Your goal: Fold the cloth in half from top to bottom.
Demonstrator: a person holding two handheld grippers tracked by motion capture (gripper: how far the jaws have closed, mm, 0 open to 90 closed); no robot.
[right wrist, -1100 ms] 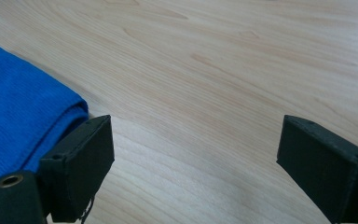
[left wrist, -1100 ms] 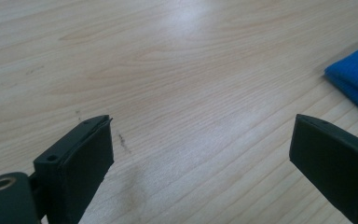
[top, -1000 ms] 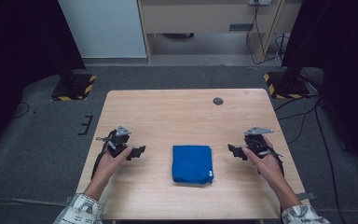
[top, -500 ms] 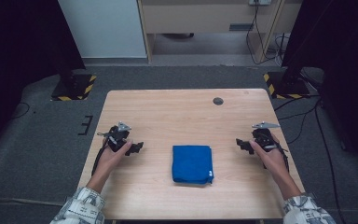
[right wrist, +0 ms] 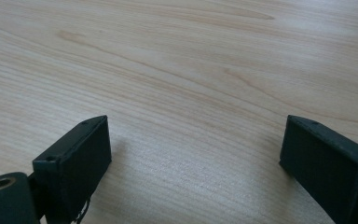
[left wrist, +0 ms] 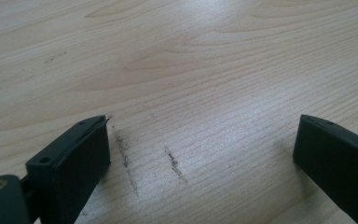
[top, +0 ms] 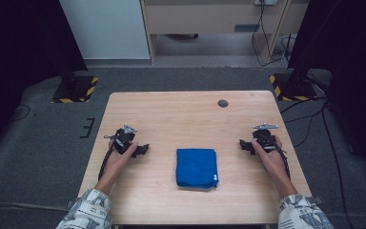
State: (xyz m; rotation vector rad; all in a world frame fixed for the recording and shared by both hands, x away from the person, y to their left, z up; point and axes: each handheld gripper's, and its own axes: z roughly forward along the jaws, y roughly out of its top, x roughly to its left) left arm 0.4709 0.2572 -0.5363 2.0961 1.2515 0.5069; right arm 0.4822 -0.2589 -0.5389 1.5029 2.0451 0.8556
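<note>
A folded blue cloth (top: 197,167) lies flat near the front middle of the wooden table (top: 190,114). My left gripper (top: 143,150) rests on the table well to the cloth's left, its jaws pointing toward it. On the other side sits my right gripper (top: 242,143), apart from the cloth. In the left gripper view the left gripper (left wrist: 200,140) is open, with bare, scuffed wood between its jaws. The right gripper (right wrist: 196,140) is open too in the right gripper view, over bare wood.
A small dark round cap (top: 223,103) sits in the tabletop near the back right. Black stands with yellow-striped bases (top: 74,89) flank the table on the grey floor. Cables (top: 314,114) trail on the floor at the right.
Both grippers have moved outward, away from the cloth, the right one farther right and the left one slightly left. The cloth has not moved.
</note>
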